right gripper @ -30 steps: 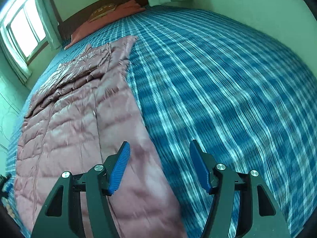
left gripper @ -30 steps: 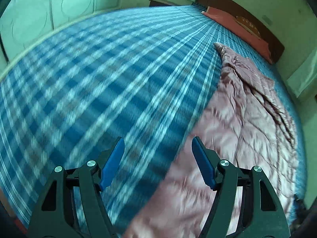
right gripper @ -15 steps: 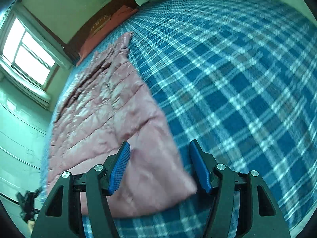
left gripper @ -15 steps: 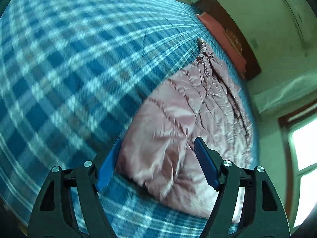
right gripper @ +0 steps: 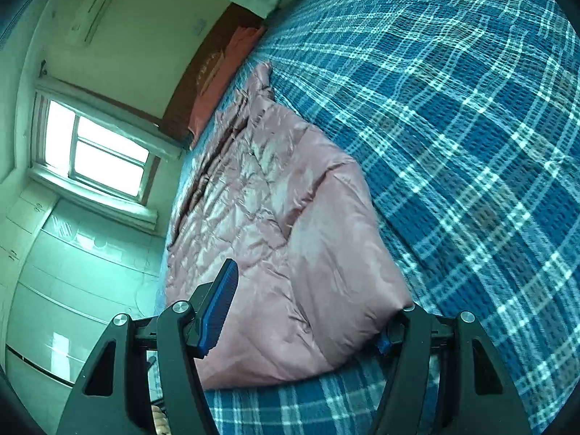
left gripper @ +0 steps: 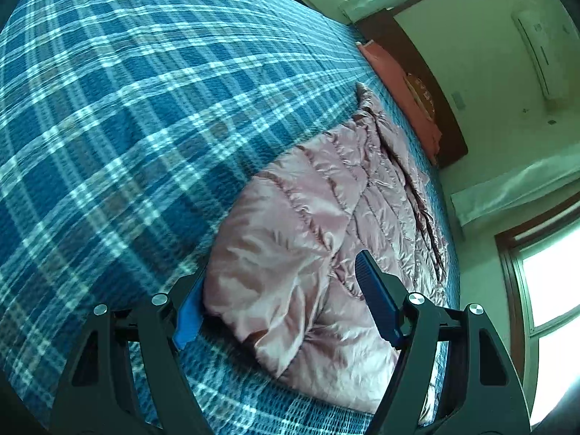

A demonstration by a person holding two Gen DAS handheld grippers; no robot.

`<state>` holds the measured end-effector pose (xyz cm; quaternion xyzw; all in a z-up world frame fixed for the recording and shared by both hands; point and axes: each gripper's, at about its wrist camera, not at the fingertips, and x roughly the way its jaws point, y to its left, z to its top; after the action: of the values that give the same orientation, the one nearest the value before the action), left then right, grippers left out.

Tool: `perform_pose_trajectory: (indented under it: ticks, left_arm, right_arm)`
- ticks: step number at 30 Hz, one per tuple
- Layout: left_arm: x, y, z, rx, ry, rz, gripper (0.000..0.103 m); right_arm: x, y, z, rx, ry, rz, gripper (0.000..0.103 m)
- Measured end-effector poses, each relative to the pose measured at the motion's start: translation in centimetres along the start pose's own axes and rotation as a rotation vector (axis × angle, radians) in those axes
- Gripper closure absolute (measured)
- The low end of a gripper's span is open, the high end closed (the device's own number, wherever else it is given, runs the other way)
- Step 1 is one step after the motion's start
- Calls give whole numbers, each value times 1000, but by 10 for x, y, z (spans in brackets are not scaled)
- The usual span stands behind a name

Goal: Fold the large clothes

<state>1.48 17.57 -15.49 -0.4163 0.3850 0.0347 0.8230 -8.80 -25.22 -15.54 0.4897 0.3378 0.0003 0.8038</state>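
Observation:
A pink quilted down coat (left gripper: 326, 217) lies lengthwise on the blue plaid bedspread (left gripper: 127, 127), its near hem towards me. My left gripper (left gripper: 282, 304) is open, low at the hem's left corner, with the puffy fabric between its jaws. The coat's edge partly hides its left pad (left gripper: 186, 313), and its right pad (left gripper: 377, 301) stands over the coat. In the right wrist view the coat (right gripper: 290, 217) fills the middle. My right gripper (right gripper: 304, 322) is open around the hem's right corner, which hides most of its right pad (right gripper: 382, 342).
A red-orange pillow (left gripper: 402, 98) lies against the dark wooden headboard (left gripper: 427, 83) at the far end. A window (right gripper: 98, 156) and pale wardrobe doors (right gripper: 72, 282) stand on the coat's side. The plaid bedspread (right gripper: 471, 145) stretches wide on the other side.
Both grippers swung in and came down to the coat's near hem, rolling as they went. Each now has a hem corner between its jaws, where before they hovered over the coat's edge.

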Motion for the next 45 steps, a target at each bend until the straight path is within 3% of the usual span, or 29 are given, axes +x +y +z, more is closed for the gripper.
perform_pose_trajectory:
  ticks: [2,4,7,9,10,12,15,29,32,37,45]
  left_arm:
    - [2,-2,-1,15,7,-19,37]
    - [7,-3,-4,25,34,-30,51]
    - [11,-6,-7,40,36,-21,54]
    - [13,-9,-6,51,33,-19,59]
    - [13,-9,-5,48,37,-26,74]
    - [13,-11,-4,49,37,-47,86]
    - [3,-18,-2,86,5,-54,92]
    - [-109,-46,-6,205,-91,-208,95]
    - [-121,-58,0,228,-109,-226,95]
    - [-101,-85,26,249,-123,-248,95]
    - [-15,-151,106,283,-171,-191,95]
  right_arm:
    - [4,3,-2,-25,0,-25,45]
    - [10,4,0,-31,0,-36,57]
    - [21,3,-1,-8,3,-40,78]
    - [27,2,0,13,-4,-19,83]
    - [28,3,0,21,-7,-7,86]
    - [27,5,0,24,-12,12,90]
    - [14,11,2,4,-34,53,92]
    - [-74,60,-14,-68,-38,233,93]
    - [-76,67,-9,-78,-41,257,93]
    - [-43,87,34,-94,-72,310,93]
    - [44,144,122,-142,-79,306,93]
